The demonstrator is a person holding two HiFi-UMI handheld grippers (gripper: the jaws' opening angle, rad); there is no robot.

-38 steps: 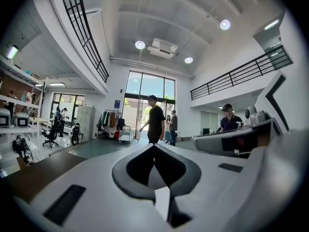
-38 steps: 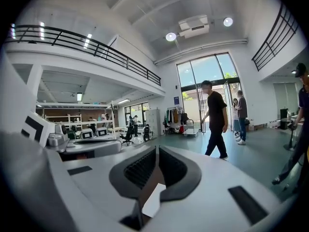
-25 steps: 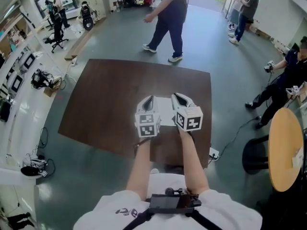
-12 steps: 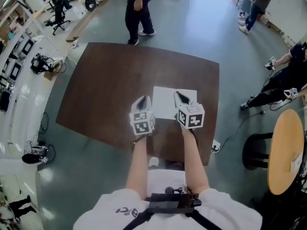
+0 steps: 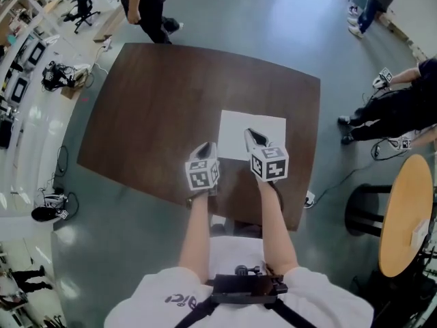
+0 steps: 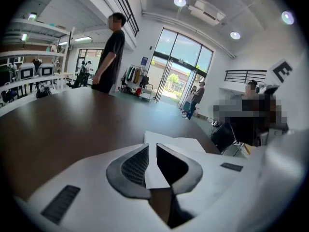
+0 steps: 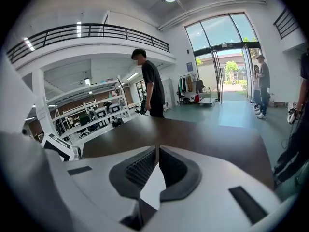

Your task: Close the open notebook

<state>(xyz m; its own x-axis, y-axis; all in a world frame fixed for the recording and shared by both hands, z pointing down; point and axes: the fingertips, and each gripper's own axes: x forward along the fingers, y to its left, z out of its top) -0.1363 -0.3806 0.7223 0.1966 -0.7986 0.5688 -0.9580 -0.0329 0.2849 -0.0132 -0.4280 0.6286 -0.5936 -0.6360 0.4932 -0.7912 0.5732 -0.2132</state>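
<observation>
An open white notebook [image 5: 272,132] lies flat on the dark brown table [image 5: 157,101], right of centre and toward the near edge. My left gripper [image 5: 207,147] is shut with nothing in it, low over bare wood just left of the notebook's near left corner. In the left gripper view the white pages [image 6: 179,143] lie just ahead and to the right of the closed jaws [image 6: 150,145]. My right gripper [image 5: 251,134] hangs over the notebook's near edge, its jaws [image 7: 157,149] together at the tips. White paper [image 7: 153,190] shows through the gap beneath them.
A person [image 5: 145,4] stands at the table's far left edge. Another person [image 5: 403,104] sits to the right, beside a round wooden table [image 5: 406,210]. Cables and gear [image 5: 58,77] lie on the floor at the left.
Both grippers have dropped toward the table, the left one more so, and now sit at the notebook's near edge. The walking person has crossed from the far right to the far left.
</observation>
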